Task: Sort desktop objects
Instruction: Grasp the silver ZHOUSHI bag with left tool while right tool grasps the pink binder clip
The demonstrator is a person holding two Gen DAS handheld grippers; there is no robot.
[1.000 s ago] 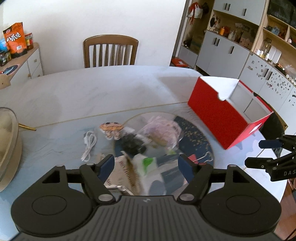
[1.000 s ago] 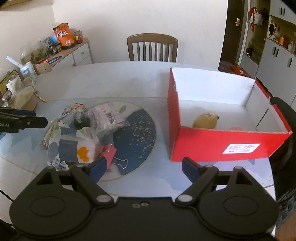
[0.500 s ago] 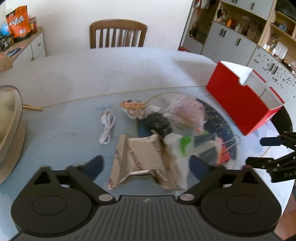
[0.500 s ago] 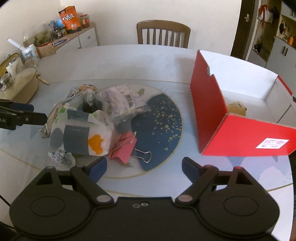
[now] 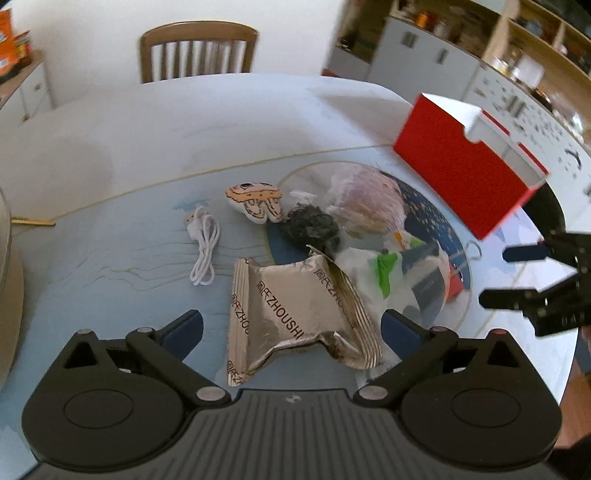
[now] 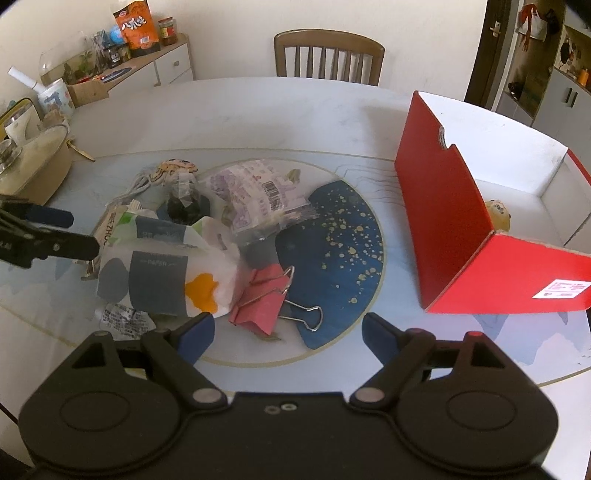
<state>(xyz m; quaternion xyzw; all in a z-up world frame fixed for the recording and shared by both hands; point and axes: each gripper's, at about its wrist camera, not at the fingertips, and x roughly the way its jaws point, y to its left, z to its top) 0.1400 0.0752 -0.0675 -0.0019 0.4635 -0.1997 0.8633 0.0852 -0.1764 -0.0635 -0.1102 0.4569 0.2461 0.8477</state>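
A pile of objects lies on the round table. My left gripper (image 5: 291, 326) is open, its fingers either side of a silver foil packet (image 5: 295, 310). Beyond it lie a white cable (image 5: 203, 249), a cartoon plush (image 5: 256, 201), a dark lump (image 5: 310, 227) and a clear bag (image 5: 365, 201). My right gripper (image 6: 288, 332) is open and empty just in front of a pink binder clip (image 6: 264, 301) and a white tissue pack (image 6: 162, 273). The red box (image 6: 461, 206) stands at the right with a yellow toy (image 6: 498, 216) inside.
A wooden chair (image 6: 327, 55) stands at the far side of the table. A cream pot (image 6: 33, 162) sits at the left edge. A sideboard with snacks (image 6: 136, 27) is at the back left. Cabinets (image 5: 424, 62) line the right wall.
Both grippers have pulled back and tilted down toward the pile. My left gripper's fingers have spread wider and now straddle the foil packet. The right gripper has turned left, away from the red box.
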